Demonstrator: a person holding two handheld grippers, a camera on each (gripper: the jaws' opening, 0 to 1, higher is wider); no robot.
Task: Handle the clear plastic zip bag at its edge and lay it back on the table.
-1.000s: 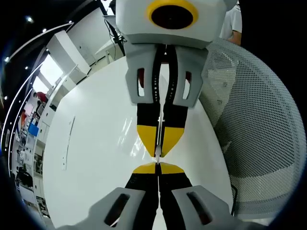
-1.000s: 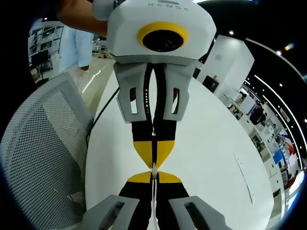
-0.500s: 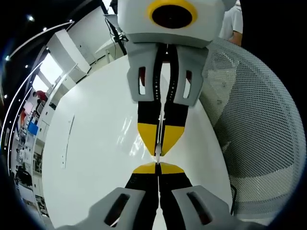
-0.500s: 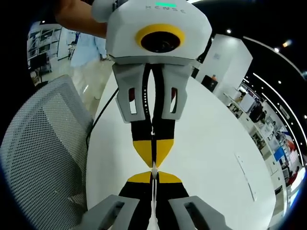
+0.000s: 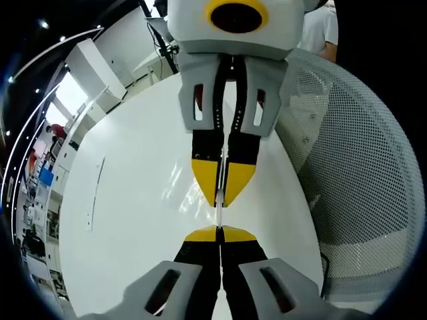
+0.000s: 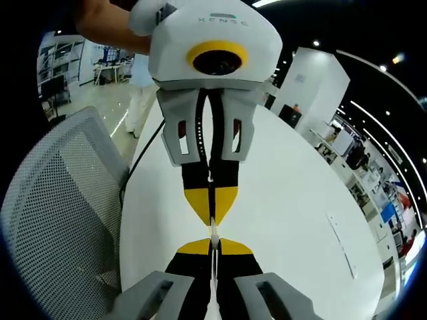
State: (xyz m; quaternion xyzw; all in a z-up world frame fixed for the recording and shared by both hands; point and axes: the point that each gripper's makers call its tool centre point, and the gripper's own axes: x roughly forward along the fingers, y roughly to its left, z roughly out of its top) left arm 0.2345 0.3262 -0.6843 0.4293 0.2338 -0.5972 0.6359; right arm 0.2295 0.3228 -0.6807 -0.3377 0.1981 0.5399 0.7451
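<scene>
Between the two grippers, tip facing tip, runs the thin pale edge of the clear plastic zip bag (image 5: 219, 215), and the coming move turns on this short line. Seen from the left gripper view, the left gripper (image 5: 219, 235) has its yellow-tipped jaws pressed together on that edge, which rises straight ahead into the closed tips of the right gripper (image 5: 222, 200) hanging opposite. From the right gripper view the same is mirrored: the right gripper (image 6: 212, 247) pinches the strip (image 6: 213, 231), and the left gripper (image 6: 211, 217) comes down from the top, shut on the other end. So the bag's edge lies along both grippers' forward axis, taut between them, and neither is nearer than the other. The bag's body is too clear to make out; only faint glints show near the tips.

Below lies the white table (image 5: 133, 220), apparently apart from the strip, so my judgement is that the bag hangs above it and must be lowered with both ends kept level. A mesh chair (image 5: 353, 180) stands just beside the table's edge.
</scene>
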